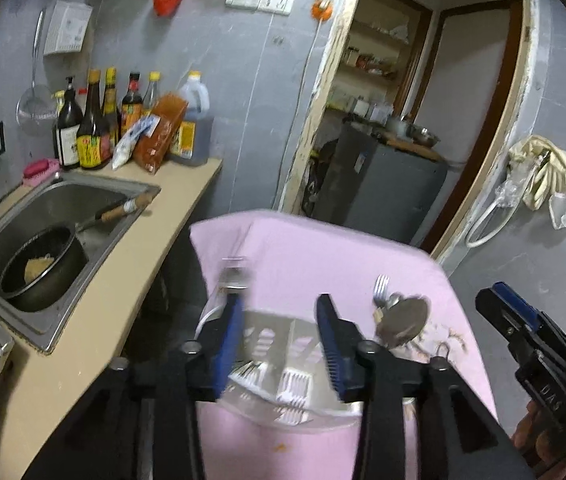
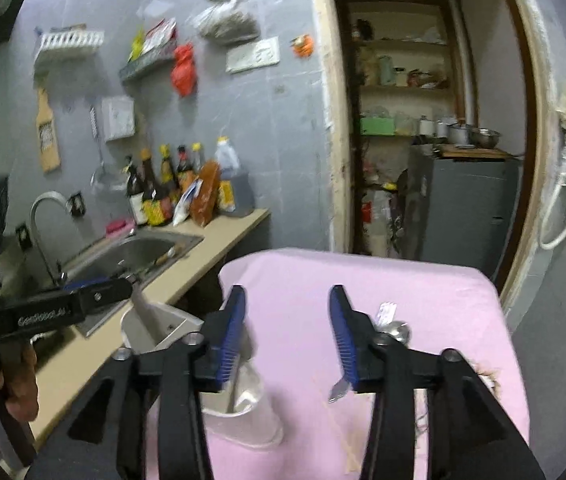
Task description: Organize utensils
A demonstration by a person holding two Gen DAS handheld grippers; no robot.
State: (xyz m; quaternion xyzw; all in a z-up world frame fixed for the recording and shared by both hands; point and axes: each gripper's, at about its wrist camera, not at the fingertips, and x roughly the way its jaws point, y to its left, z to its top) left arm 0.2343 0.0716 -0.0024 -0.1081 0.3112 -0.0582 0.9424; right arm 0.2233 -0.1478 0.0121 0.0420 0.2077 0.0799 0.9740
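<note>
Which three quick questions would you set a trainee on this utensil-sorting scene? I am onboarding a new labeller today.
1. True or false: the left gripper is clamped on a fork.
2. What lies in the steel sink? A) a dark pan with a wooden handle B) a stack of plates C) a kettle
3. Fill in: the loose fork and spoon rest on a ____ cloth beside the white utensil caddy.

Key: 1 false, its jaws stand apart with nothing pressed between them, like the right gripper; 2 A, the pan; 3 pink.
</note>
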